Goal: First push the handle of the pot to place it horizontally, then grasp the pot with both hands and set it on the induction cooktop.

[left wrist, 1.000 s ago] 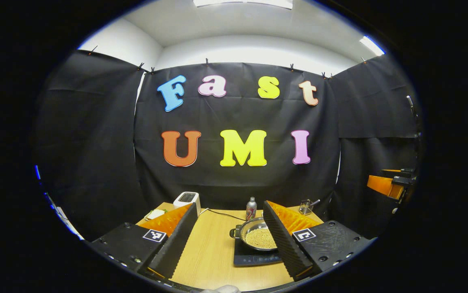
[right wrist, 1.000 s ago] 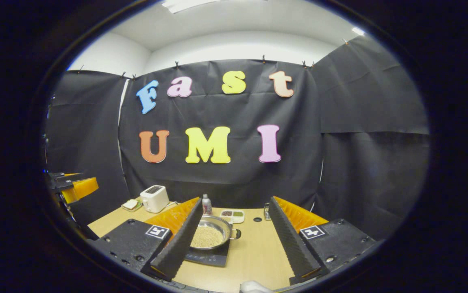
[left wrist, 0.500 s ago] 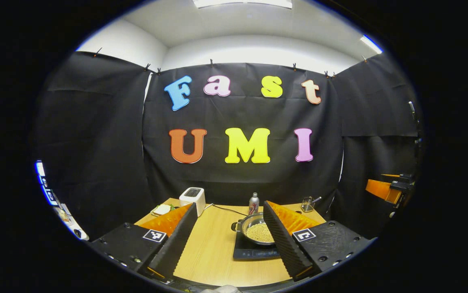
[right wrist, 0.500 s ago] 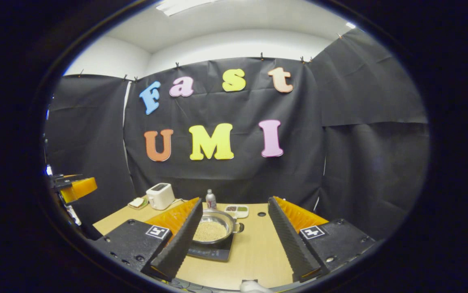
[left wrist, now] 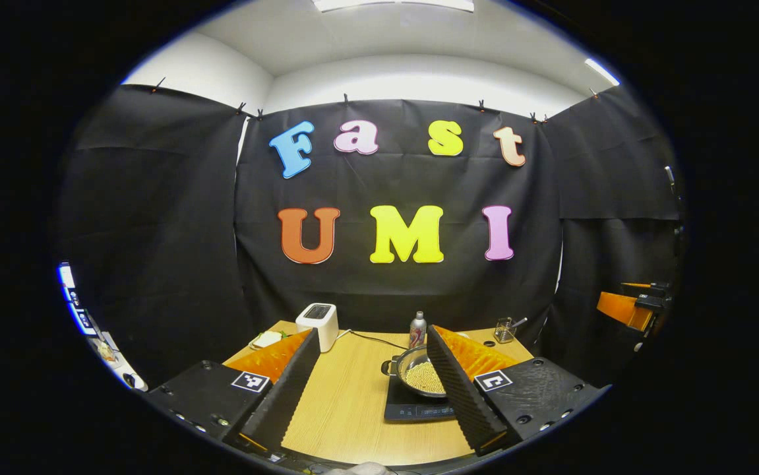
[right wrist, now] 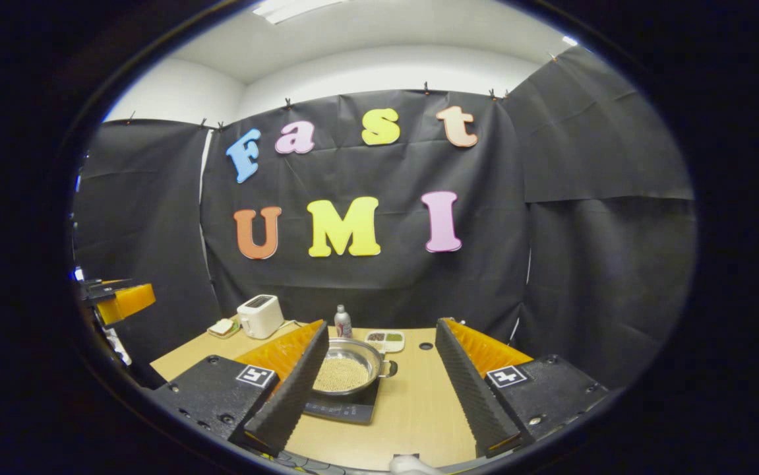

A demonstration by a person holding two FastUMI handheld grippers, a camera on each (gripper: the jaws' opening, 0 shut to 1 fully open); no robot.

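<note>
Wooden worktop (left wrist: 353,389): pot (right wrist: 346,373) sits on cooktop (right wrist: 346,410), task looks done; left claw (left wrist: 374,389) and right claw (right wrist: 379,392) wide, empty, clear of it.

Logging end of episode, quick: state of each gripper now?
Left gripper: open, holding nothing, back from the pot.
Right gripper: open, holding nothing.

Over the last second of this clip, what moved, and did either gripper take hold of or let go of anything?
Both grippers drew back from the table: the pot and induction cooktop look smaller and farther off in each view. The left gripper and right gripper were open throughout; nothing was grasped or released. The pot, full of small beads, stayed on the cooktop; the toaster and bottle kept their places.
</note>
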